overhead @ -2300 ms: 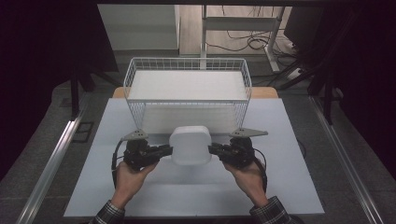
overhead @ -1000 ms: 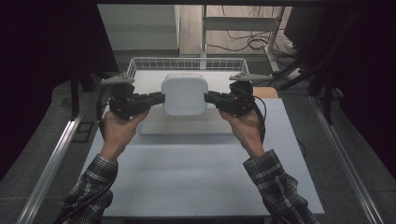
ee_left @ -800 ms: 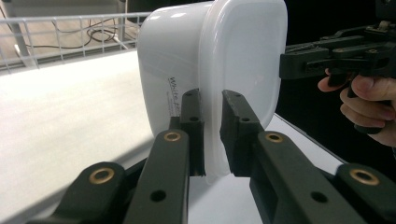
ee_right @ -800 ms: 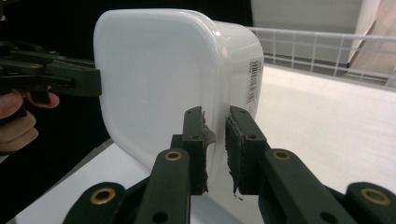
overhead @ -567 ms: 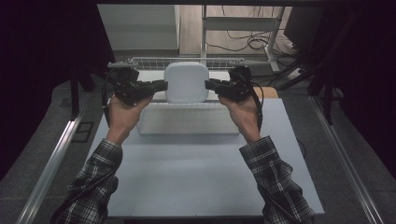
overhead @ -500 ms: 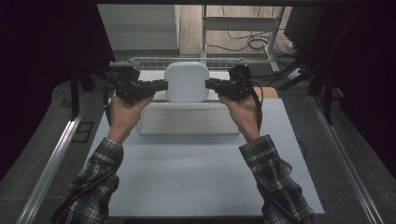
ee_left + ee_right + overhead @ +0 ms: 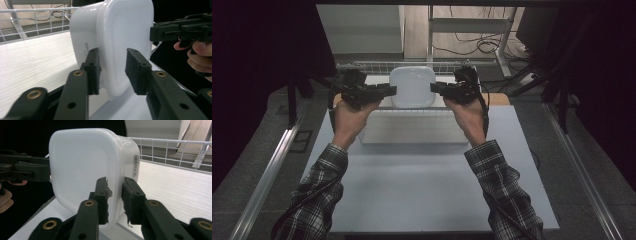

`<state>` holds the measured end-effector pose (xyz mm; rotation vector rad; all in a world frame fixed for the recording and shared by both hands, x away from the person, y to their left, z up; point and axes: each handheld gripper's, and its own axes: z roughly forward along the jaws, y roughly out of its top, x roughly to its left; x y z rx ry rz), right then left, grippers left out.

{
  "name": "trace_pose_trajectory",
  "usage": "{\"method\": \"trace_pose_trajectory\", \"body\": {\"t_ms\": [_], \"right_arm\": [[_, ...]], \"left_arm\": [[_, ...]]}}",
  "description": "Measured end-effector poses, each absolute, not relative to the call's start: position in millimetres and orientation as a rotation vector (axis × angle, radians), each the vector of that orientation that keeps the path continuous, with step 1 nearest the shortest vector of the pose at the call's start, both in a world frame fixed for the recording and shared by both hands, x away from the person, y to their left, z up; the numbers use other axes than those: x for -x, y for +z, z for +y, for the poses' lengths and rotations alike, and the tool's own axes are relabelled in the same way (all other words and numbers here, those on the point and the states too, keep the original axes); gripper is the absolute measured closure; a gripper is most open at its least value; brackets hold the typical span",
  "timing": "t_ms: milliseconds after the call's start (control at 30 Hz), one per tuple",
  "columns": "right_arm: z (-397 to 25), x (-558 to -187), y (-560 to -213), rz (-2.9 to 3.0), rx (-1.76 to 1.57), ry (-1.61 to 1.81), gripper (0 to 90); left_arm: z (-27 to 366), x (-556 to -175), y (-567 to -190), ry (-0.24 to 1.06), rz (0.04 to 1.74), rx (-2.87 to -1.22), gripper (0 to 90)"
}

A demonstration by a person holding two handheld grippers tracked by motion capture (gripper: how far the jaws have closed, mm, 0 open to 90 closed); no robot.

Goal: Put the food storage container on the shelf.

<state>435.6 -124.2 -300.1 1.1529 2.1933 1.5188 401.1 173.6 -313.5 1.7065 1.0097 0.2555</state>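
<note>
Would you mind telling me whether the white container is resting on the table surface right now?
No, the white container is held up in the air between the left gripper and the right gripper, over the wire basket.

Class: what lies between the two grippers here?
In the high view, the white container lies between left gripper and right gripper, each clamped on one edge, above the wire basket.

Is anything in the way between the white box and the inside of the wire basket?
Nothing visible is. Both grippers, left and right, hold the white box by its edges, up above the wire basket. The basket's top is open, and its white floor looks bare where it shows.
</note>
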Motion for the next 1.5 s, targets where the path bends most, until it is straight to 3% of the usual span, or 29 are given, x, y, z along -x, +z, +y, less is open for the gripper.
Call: {"method": "trace_pose_trajectory", "body": {"t_ms": [333,1000,1167,1500], "right_arm": [[-117.7,-440.1,-299.8,2.170,-1.146,1.518,63.2],[-110.1,-454.6,-304.9,2.161,-1.155,1.463,51.2],[-105.0,-457.4,-304.2,2.131,-1.134,1.400,45.2],[-100.5,-465.7,-303.9,2.104,-1.156,1.384,45.3]], "left_arm": [[169.7,-406.5,-313.9,0.275,1.011,-1.696,53.4],[161.0,-421.7,-323.6,0.292,1.064,-1.734,50.4],[159.1,-425.1,-322.2,0.322,1.088,-1.725,42.0],[162.1,-437.9,-320.5,0.336,1.109,-1.705,37.2]]}}
